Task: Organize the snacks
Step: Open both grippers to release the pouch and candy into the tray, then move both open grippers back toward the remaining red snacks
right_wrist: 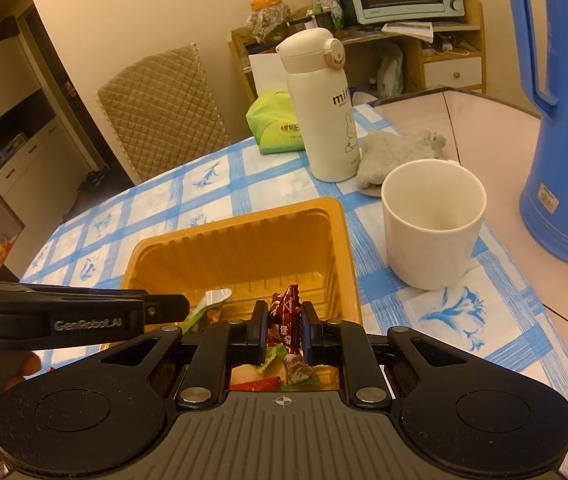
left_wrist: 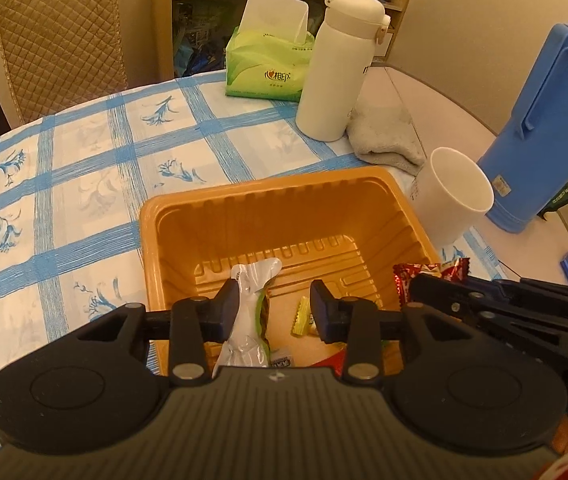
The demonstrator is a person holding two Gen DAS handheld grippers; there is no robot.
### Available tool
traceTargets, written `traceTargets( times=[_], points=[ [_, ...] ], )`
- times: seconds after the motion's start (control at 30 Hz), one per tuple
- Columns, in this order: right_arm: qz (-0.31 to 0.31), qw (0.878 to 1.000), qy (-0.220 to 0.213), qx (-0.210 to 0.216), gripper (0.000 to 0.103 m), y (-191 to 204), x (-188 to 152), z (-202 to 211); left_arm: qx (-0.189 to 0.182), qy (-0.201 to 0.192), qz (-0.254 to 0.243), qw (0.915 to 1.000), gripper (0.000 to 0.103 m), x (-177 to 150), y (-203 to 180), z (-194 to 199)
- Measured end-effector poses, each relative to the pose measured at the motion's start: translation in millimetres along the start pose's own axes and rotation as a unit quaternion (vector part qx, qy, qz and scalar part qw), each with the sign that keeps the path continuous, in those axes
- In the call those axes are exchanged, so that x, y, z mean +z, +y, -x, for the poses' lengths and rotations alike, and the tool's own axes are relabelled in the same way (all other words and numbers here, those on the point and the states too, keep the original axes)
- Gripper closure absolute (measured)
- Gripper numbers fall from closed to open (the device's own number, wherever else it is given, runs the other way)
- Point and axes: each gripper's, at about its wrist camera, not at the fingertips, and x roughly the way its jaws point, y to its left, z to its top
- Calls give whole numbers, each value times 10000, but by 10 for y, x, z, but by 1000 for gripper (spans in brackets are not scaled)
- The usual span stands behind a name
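The desk (left_wrist: 84, 168) is covered by a blue-checked cloth and is cut off at every edge of both views. At its 2 o'clock side a blue jug (right_wrist: 563, 120) is cropped by the frame; a small label on it cannot be read. The orange tray (left_wrist: 284, 216) is seen at the centre, its near wall hidden behind the tongs. A white flask (right_wrist: 319, 112) stands at 12 o'clock beyond the tray; "miff" is read on it, the rest being turned away. A white cup (right_wrist: 431, 220) is placed at the tray's 2 o'clock. On the green tissue pack (left_wrist: 268, 68), at 11 o'clock, a red logo with unclear characters is printed.

The left tongs (left_wrist: 274, 306) are held part open over the tray; a white sachet (left_wrist: 244, 320) lies between the pads, touching the left pad only, its lower end hidden. "GenRobot.AI" is read on their side in the right view. The right tongs (right_wrist: 282, 330) are clenched on a red candy (right_wrist: 285, 316) above the tray. Further wrappers in the tray are largely hidden; a yellow one (left_wrist: 301, 316) is made out.
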Motion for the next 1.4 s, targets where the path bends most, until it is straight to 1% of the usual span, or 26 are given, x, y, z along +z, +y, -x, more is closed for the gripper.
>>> traceTargets(
  times=[0.33, 0.4, 0.5, 0.57, 0.6, 0.63, 0.67, 0.7, 0.73, 0.83, 0.9, 0.97, 1.0, 1.13, 1.23, 1.4],
  points=[
    [130, 9999, 29, 36, 86, 101, 48, -93, 44, -76, 87, 9999, 68, -5, 88, 134],
    [142, 9999, -25, 85, 86, 120, 41, -87, 58, -79, 113, 9999, 68, -22, 111, 153],
    [128, 9998, -68, 109, 86, 145, 40, -77, 83, -88, 153, 9998, 66, -53, 142, 194],
    [92, 9999, -65, 90, 84, 155, 36, -68, 83, -97, 170, 9998, 60, -74, 154, 228],
    [82, 9999, -70, 78, 77, 160, 31, -58, 84, -109, 170, 9998, 60, -85, 157, 247],
    [76, 9999, -91, 62, 63, 165, 21, -37, 90, -124, 164, 9997, 60, -97, 158, 270],
    [72, 9999, -137, 40, 54, 169, 8, -9, 88, -132, 155, 9998, 59, -112, 159, 292],
    [77, 9997, -213, 3, 38, 179, -7, 29, 76, -138, 151, 9998, 59, -127, 160, 316],
    [96, 9995, -299, -24, 35, 190, -22, 73, 63, -146, 150, 9998, 59, -145, 161, 342],
    [95, 9996, -278, -11, 35, 203, -56, 158, 25, -185, 139, 9997, 55, -203, 165, 439],
    [47, 9996, -278, -40, 34, 204, -94, 221, -2, -219, 125, 9997, 50, -251, 164, 515],
    [-2, 9996, -282, -63, 33, 204, -137, 293, -42, -247, 108, 9996, 44, -308, 164, 603],
    [-29, 9996, -285, -70, 31, 206, -159, 333, -66, -263, 99, 9996, 42, -337, 165, 643],
    [-101, 9994, -298, -122, 24, 234, -265, 497, -128, -325, -8, 9994, 40, -480, 149, 823],
    [-138, 9993, -313, -152, 22, 275, -355, 621, -198, -353, -43, 9992, 37, -589, 150, 952],
    [-164, 9992, -333, -151, 19, 386, -528, 834, -292, -405, -100, 9987, 36, -796, 185, 1163]
  ],
)
